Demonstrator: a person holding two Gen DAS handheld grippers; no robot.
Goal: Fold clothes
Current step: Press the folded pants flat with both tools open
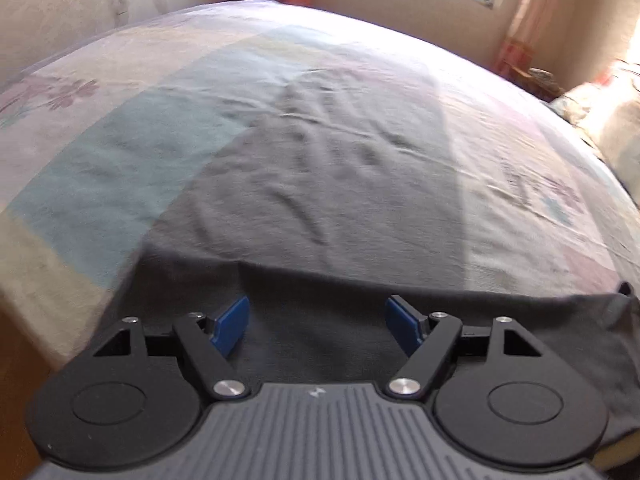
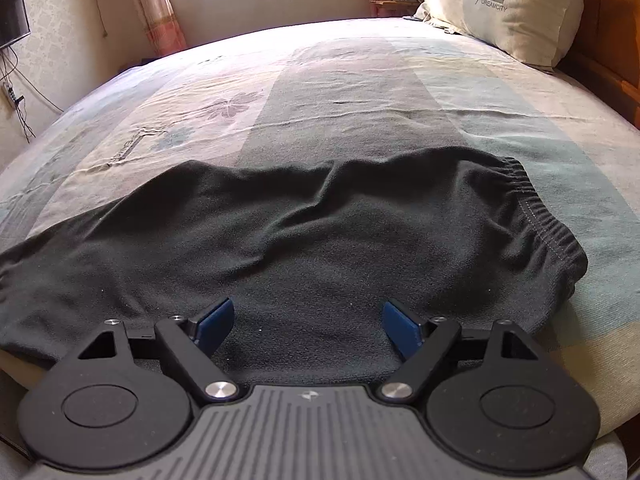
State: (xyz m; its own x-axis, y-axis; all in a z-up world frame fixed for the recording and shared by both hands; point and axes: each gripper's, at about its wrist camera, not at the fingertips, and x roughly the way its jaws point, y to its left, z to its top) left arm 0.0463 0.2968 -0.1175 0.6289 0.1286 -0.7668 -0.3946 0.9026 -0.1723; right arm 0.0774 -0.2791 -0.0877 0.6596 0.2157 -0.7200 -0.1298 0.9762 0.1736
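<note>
- Lying flat along the near edge of the bed (image 2: 360, 80), the dark trousers (image 2: 320, 232) look ready for a fold; waistband (image 2: 536, 208) at two o'clock.
- Next move, I'd judge: pinch an edge and carry it across.
- Left claw (image 1: 318, 326) gapes wide over the cloth, grasping nothing.
- Right claw (image 2: 306, 326) likewise released, empty, pads apart above the fabric.

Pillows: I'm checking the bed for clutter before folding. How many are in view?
1. The pillow lies at the bed's far right corner, by the headboard; others may be out of frame.
</note>
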